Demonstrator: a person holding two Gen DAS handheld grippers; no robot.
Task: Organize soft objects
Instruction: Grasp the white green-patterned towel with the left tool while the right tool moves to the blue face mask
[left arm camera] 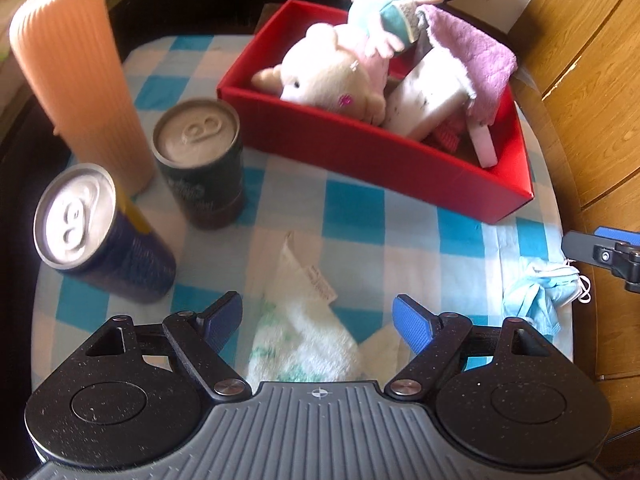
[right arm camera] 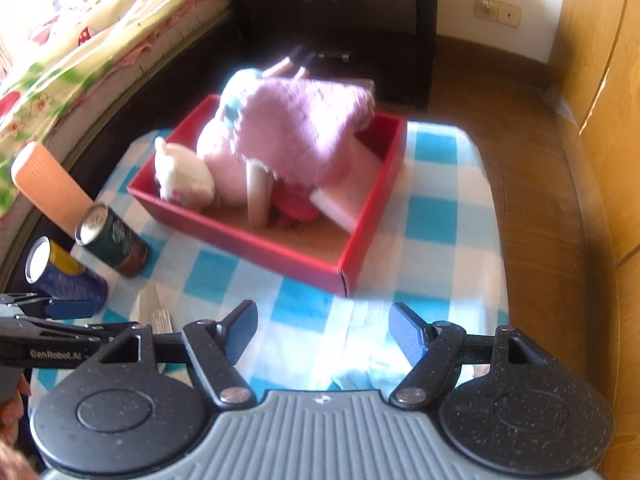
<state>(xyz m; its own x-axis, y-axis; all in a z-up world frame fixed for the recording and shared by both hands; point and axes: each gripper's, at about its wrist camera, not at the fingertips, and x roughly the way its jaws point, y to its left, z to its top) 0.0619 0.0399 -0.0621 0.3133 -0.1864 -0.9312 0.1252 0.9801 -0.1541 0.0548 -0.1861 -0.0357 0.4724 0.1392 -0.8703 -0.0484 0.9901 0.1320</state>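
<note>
A red box [left arm camera: 360,152] [right arm camera: 256,244] on the checked cloth holds a cream plush toy [left arm camera: 328,76] [right arm camera: 184,180], a doll in blue [left arm camera: 384,12], a purple cloth [left arm camera: 476,52] [right arm camera: 304,132] and a white sponge block [left arm camera: 428,96]. A white-and-green towel [left arm camera: 304,340] lies between the fingers of my open left gripper [left arm camera: 318,324], close under it. A crumpled blue face mask [left arm camera: 536,296] lies at the cloth's right edge. My right gripper [right arm camera: 322,332] is open and empty above the cloth's near edge; part of it shows in the left wrist view [left arm camera: 604,256].
Two upright drink cans [left arm camera: 200,160] [left arm camera: 100,232] and a tall ribbed peach bottle [left arm camera: 76,80] stand left of the box. A bed [right arm camera: 80,40] lies at the left, a dark drawer unit [right arm camera: 336,20] behind, and wooden cabinets [right arm camera: 600,120] on the right.
</note>
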